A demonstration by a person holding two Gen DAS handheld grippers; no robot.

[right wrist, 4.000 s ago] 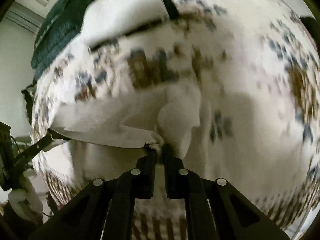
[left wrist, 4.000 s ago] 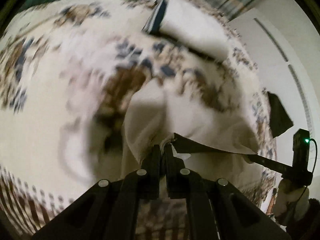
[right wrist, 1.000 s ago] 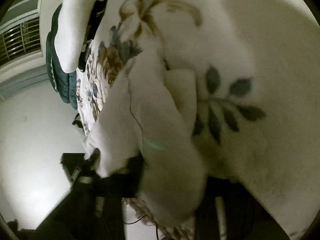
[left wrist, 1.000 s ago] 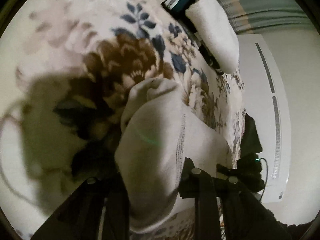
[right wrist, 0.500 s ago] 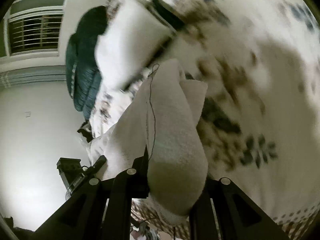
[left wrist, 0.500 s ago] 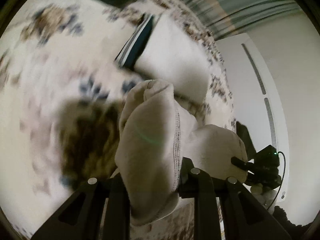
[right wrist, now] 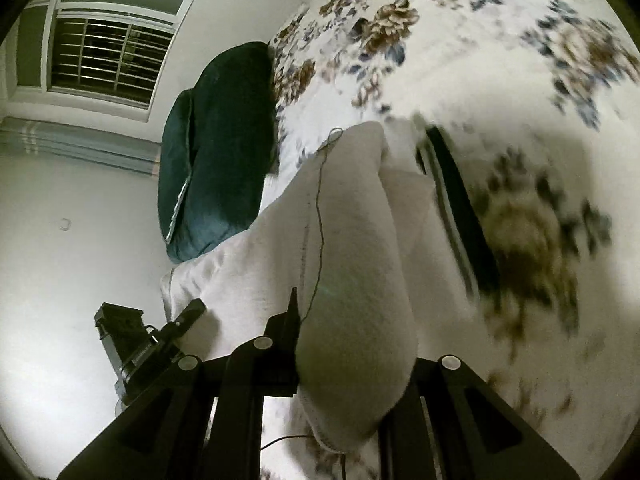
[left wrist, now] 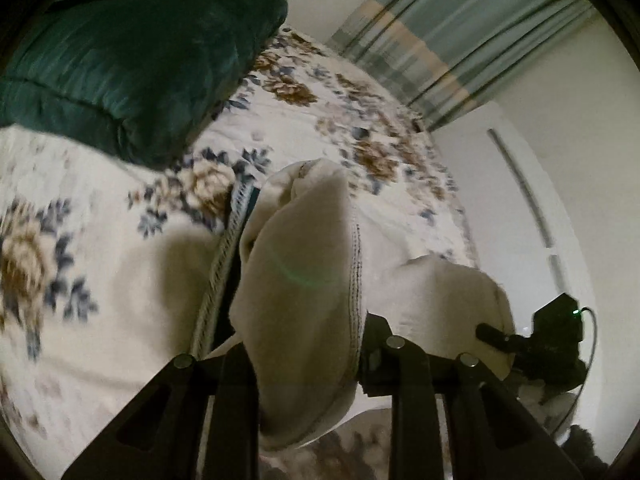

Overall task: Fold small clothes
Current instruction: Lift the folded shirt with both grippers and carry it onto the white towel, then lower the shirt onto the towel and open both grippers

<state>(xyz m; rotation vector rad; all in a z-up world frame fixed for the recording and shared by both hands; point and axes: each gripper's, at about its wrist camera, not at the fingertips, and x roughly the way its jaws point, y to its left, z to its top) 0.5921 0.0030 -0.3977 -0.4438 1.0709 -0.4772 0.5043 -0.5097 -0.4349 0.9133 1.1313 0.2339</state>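
A folded cream-white fleece garment [left wrist: 308, 280] is held up between both grippers over the floral bed. My left gripper [left wrist: 304, 344] is shut on its left end; the thick fold fills the space between the fingers. My right gripper [right wrist: 352, 360] is shut on its right end [right wrist: 352, 264], with a loose thread hanging down the cloth. Each gripper shows in the other's view, the right one at the right [left wrist: 552, 340] and the left one at the lower left [right wrist: 160, 336]. Below the garment lies a stack of folded clothes with a dark striped edge [left wrist: 224, 256], also in the right view [right wrist: 460, 208].
The bed has a white floral cover [left wrist: 100, 240]. A dark green quilt [left wrist: 132, 52] is bunched at the head of the bed, also in the right view [right wrist: 220, 152]. Striped curtains [left wrist: 452, 36] and a white wall stand beyond; a barred window [right wrist: 108, 56] is at the upper left.
Both grippers have carried the folded garment forward across the bed, from the floral middle to above the stack of folded clothes. The green quilt has come into view. The grip is unchanged.
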